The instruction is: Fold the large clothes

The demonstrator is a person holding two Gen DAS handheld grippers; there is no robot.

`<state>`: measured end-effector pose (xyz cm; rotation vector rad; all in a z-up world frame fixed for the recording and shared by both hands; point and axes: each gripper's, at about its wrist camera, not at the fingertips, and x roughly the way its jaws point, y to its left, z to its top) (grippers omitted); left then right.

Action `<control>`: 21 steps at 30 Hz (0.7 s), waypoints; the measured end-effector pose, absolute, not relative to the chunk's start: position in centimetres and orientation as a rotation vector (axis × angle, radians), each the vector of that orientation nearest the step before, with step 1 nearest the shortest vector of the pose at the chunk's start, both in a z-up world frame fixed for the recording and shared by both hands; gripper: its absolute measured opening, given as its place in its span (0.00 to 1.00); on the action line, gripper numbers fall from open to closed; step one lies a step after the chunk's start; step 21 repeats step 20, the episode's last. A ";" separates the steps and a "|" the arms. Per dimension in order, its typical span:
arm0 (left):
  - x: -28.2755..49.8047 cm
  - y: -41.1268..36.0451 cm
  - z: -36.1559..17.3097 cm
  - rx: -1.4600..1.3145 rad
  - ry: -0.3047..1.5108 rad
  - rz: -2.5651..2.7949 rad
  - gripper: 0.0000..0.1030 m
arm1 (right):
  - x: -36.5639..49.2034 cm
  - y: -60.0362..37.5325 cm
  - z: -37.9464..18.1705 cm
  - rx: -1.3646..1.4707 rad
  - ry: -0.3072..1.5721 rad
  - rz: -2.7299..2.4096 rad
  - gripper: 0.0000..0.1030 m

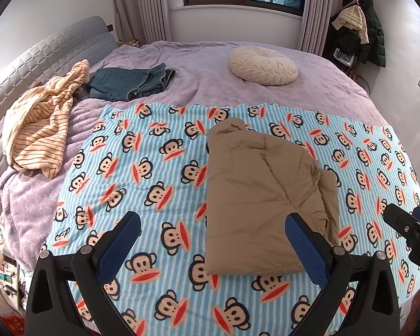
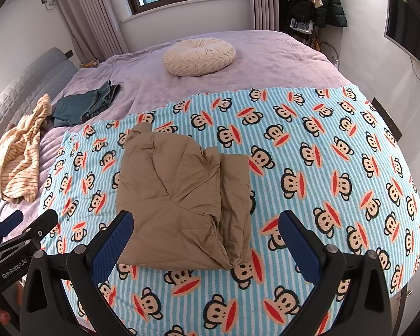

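The folded tan jacket [image 2: 179, 204] lies on the monkey-print blanket [image 2: 322, 168] on the bed, long axis running away from both grippers, just ahead of the right gripper [image 2: 207, 240] (nearer) and left gripper [image 1: 214, 240], fingers apart, holding nothing.

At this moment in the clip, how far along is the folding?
Done: the tan padded jacket lies folded into a compact block on the monkey-print blanket. In hand: nothing; the left hand-held gripper and right hand-held gripper are both open above the blanket. Left: the striped garment lies crumpled; the jeans look roughly folded.
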<state>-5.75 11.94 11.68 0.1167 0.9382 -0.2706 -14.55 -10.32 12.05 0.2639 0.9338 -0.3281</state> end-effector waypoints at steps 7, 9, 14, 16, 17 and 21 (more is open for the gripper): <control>-5.7 12.0 11.6 0.116 0.940 -0.275 1.00 | -14.5 -10.2 12.1 0.265 0.935 -0.328 1.00; -5.5 11.9 11.6 0.118 0.941 -0.278 1.00 | -14.5 -10.2 12.1 0.265 0.935 -0.329 1.00; -5.2 11.8 11.7 0.117 0.936 -0.281 1.00 | -14.5 -10.2 12.1 0.267 0.935 -0.330 1.00; -5.1 11.6 11.8 0.119 0.930 -0.281 1.00 | -14.5 -10.2 12.1 0.266 0.936 -0.330 1.00; -5.1 11.7 11.8 0.121 0.927 -0.280 1.00 | -14.5 -10.2 12.1 0.266 0.935 -0.330 1.00; -5.0 11.5 11.8 0.122 0.928 -0.283 1.00 | -14.5 -10.2 12.1 0.267 0.935 -0.331 1.00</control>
